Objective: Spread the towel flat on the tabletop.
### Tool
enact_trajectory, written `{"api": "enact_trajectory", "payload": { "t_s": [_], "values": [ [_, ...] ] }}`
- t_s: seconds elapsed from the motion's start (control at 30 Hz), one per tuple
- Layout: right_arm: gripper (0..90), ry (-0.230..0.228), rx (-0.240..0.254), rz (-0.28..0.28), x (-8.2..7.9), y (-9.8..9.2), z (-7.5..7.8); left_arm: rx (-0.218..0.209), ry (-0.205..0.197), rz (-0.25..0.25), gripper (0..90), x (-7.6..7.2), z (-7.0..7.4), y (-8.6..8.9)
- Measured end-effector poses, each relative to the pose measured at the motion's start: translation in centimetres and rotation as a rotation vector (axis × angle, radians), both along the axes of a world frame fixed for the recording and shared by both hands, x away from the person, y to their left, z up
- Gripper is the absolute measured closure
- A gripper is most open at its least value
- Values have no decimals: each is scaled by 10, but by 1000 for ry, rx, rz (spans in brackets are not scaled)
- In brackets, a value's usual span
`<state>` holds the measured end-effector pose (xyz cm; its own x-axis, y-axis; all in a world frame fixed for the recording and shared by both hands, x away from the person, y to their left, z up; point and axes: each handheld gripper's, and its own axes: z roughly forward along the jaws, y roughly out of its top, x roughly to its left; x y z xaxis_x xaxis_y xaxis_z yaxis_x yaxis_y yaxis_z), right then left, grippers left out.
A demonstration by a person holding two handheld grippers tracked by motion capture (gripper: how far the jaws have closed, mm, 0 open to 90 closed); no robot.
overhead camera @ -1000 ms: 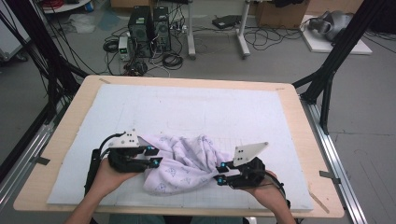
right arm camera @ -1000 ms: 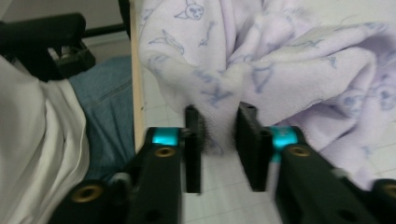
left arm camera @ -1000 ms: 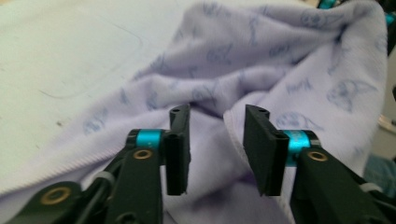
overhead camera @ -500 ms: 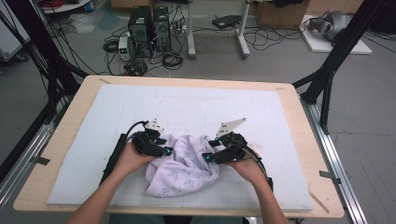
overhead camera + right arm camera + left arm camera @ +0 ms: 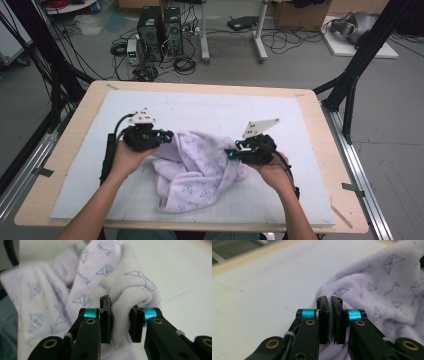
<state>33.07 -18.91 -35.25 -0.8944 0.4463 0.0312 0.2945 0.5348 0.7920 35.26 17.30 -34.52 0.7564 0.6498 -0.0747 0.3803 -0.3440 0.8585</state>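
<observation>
Your left gripper (image 5: 167, 136) clamped thin edge of lilac towel (image 5: 197, 170); jaws had just closed. Your right gripper (image 5: 231, 153) pinched thick fold, also just closing. Towel lay bunched between both, on white mat (image 5: 200, 107).

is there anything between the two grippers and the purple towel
Nothing visible. The left hand-held gripper is shut on an edge of the lilac printed fleece towel, and the right hand-held gripper clamps a thick fold of it, over the white padded mat.
</observation>
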Motion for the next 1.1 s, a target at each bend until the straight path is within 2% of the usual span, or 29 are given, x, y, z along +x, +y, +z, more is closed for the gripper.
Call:
{"api": "enact_trajectory", "payload": {
  "t_s": [0.03, 0.07, 0.13, 0.17, 0.2, 0.23, 0.3, 0.33, 0.47, 0.5, 0.53, 0.6, 0.63, 0.67, 0.73, 0.8, 0.83, 0.9, 1.0, 1.07, 1.1],
  "values": [
    [757, -36, 7, -14, 1, -4, 14, -8, -17, 5, 849, 0, 7, 3],
    [757, -49, 17, -18, 1, -6, 21, -26, -51, 19, 849, -2, 19, 7],
    [757, -92, 30, -17, -3, -9, 39, -46, -76, 12, 848, -6, 33, 15],
    [757, -111, 39, -9, -7, -9, 46, -47, -80, 9, 848, -9, 37, 18],
    [757, -111, 39, -9, -7, -9, 46, -47, -80, 9, 848, -9, 37, 18],
    [757, -111, 30, 14, -19, -5, 49, -24, -60, -29, 847, -21, 35, 24],
    [757, -99, 13, 51, -30, 0, 41, 7, -45, -55, 846, -36, 21, 27],
    [757, -80, -3, 69, -38, 4, 32, 20, -19, -70, 846, -46, 8, 30],
    [758, 48, -32, 155, -74, 14, -20, 39, 59, -98, 845, -77, -35, 41],
    [758, 83, -35, 175, -82, 16, -30, 36, 77, -104, 844, -81, -41, 43],
    [757, 99, -45, 185, -87, 18, -36, 35, 94, -111, 841, -83, -48, 45],
    [725, 118, -56, 216, -97, 21, -43, 19, 113, -123, 811, -85, -51, 50],
    [645, 133, -48, 236, -100, 21, -41, 5, 114, -113, 745, -84, -48, 52],
    [587, 129, -39, 238, -101, 21, -36, -6, 109, -95, 649, -82, -44, 53],
    [541, 95, -26, 235, -98, 17, -21, -32, 95, -77, 531, -77, -32, 55],
    [511, 69, -10, 210, -90, 11, -9, -42, 67, -67, 500, -72, -21, 55],
    [509, 54, 8, 179, -82, 5, -3, -44, 61, -63, 496, -70, -18, 55],
    [500, 36, 19, 126, -65, -2, 0, -40, 50, -42, 495, -62, -17, 51],
    [492, 54, 32, 64, -42, -8, -7, 29, 82, -14, 495, -47, -29, 46],
    [487, 49, -7, 9, -27, -9, -18, 62, 129, 5, 495, -36, -43, 44],
    [460, 49, -54, -32, -19, -8, -27, 93, 141, 18, 494, -32, -47, 44]
  ]
}}
